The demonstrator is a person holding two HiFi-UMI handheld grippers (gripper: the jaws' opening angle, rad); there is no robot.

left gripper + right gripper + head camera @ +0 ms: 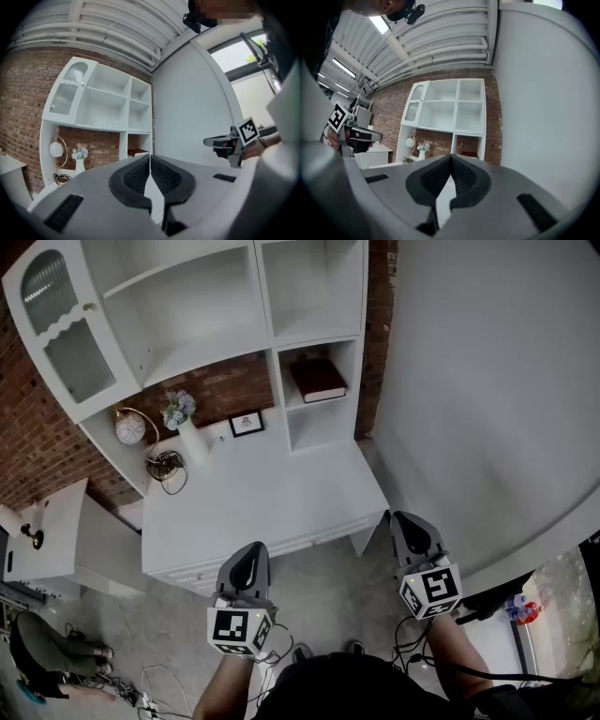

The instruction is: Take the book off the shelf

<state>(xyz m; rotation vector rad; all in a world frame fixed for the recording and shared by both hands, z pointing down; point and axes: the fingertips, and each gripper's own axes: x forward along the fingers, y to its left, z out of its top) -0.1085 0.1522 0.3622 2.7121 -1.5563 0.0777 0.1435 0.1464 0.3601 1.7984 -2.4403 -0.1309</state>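
Observation:
A dark red book (318,379) lies flat in the lower right cubby of the white shelf unit (323,329); the same book (137,152) shows small in the left gripper view and as a reddish patch (468,153) in the right gripper view. My left gripper (249,559) is held low in front of the white desk, jaws shut and empty, tips meeting (149,156). My right gripper (415,526) hangs off the desk's right corner, also shut with nothing in it (451,155). Both are far from the book.
On the white desk (272,493) stand a white vase with flowers (183,423), a small framed picture (247,423), a round lamp (131,427) and a coil of cable (165,465). A large white curved wall (487,381) rises on the right. A glass-fronted cabinet door (61,329) hangs open.

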